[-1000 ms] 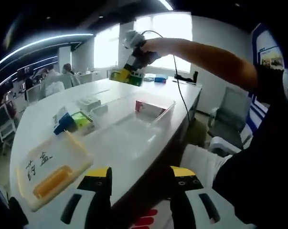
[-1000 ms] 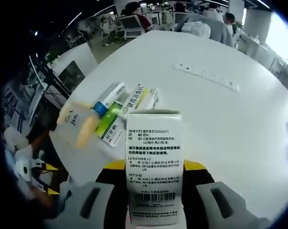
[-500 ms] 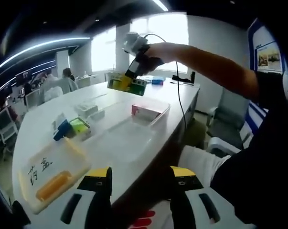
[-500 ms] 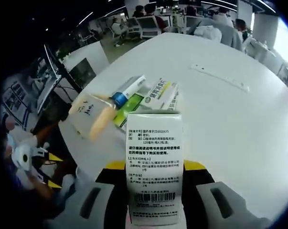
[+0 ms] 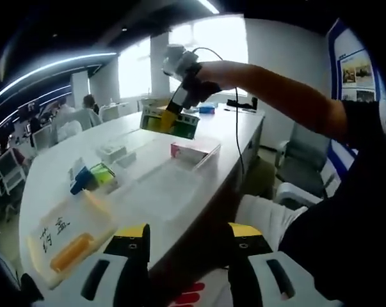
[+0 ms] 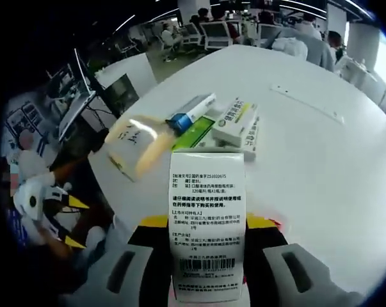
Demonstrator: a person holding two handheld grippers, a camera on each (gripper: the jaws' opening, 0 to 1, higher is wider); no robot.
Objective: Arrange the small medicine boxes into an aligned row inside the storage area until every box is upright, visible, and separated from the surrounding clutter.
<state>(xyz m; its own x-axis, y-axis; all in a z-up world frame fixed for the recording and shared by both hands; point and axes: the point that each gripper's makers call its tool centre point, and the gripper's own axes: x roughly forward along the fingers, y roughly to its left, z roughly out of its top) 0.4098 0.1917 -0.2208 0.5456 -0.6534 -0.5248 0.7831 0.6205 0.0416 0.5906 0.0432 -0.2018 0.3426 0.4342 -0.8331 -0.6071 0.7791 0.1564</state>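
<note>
R gripper [image 6: 207, 224] is clamped on a white medicine box [image 6: 207, 220], printed back panel facing the cam. In left gripper view the same box [image 5: 169, 121] shows yellow/green, held in the air over the far end of a clear plastic bin [image 5: 155, 189] on the white table [image 5: 52, 167]. A red-and-white box [image 5: 188, 151] lies inside the bin at its far end. L gripper [image 5: 188, 238] hangs low near the table edge, jaws apart w/ nothing between. Beside the bin: blue-ended box [image 5: 81, 180], green box [image 5: 104, 173], and a lid w/ handwriting [image 5: 70, 234]. In right gripper view those loose boxes [image 6: 221, 121] lie in a cluster just beside the lid [image 6: 137, 148].
</note>
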